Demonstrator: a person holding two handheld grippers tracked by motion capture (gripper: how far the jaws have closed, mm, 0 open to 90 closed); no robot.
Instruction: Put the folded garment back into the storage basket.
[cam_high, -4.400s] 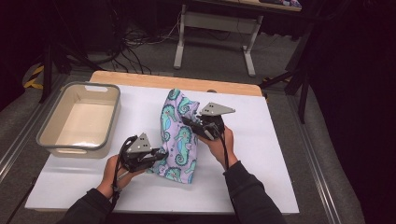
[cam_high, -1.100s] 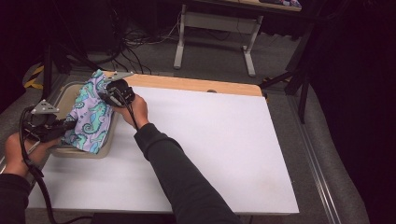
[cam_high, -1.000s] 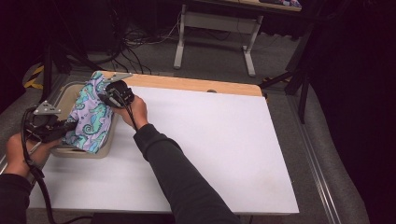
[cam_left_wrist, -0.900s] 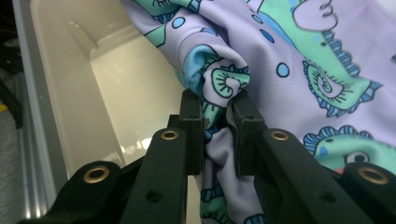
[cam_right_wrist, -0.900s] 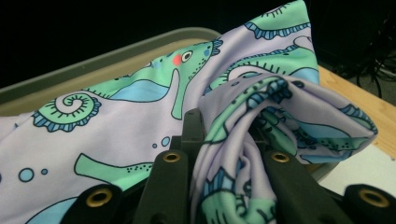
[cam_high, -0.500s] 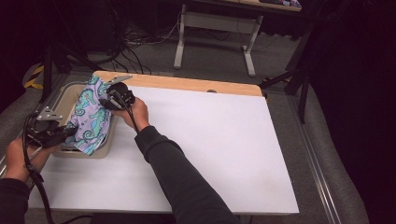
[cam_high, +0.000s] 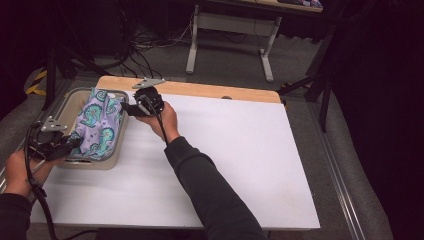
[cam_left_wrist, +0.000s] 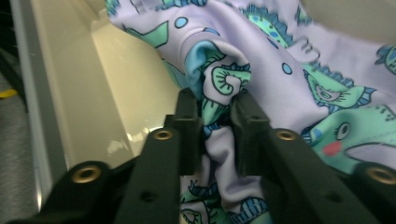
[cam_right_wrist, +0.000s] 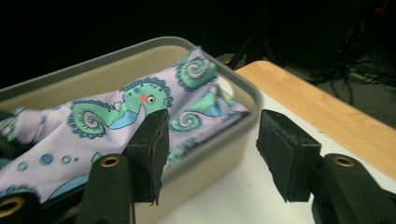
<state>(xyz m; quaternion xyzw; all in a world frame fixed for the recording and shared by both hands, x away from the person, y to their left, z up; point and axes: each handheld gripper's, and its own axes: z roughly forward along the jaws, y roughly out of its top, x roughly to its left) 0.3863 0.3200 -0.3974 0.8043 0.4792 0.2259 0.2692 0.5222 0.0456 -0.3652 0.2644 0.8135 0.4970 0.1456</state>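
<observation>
on the far left of the high view i see my left gripper (cam_high: 64, 145) at the near left corner of the beige bin (cam_high: 119, 131), which sits on the left part of the white desk (cam_high: 240, 150). in the left gripper view its jaws have just been opening a little, yet a bunched fold of the seahorse cloth (cam_left_wrist: 261, 79) is still between them, and the pads look pressed against the fabric on both sides, so i read it as still grasping the cloth. the bin's pale inner wall (cam_left_wrist: 121, 93) runs along the left of that view.

moving right, the cloth (cam_high: 97, 122) lies inside the bin, lilac with teal seahorses, its far end heaped up against the far rim.

right of that, my right gripper (cam_high: 131, 107) hangs just beside the bin's far right corner, its hand (cam_high: 162, 117) above the desk. in the right gripper view its jaws have just been opening and now stand apart with nothing between them: released. the bin's rim (cam_right_wrist: 243, 93) and the cloth (cam_right_wrist: 116, 116) lie beyond the jaws, with the wooden edge of the desk (cam_right_wrist: 317, 107) off to the right.
</observation>
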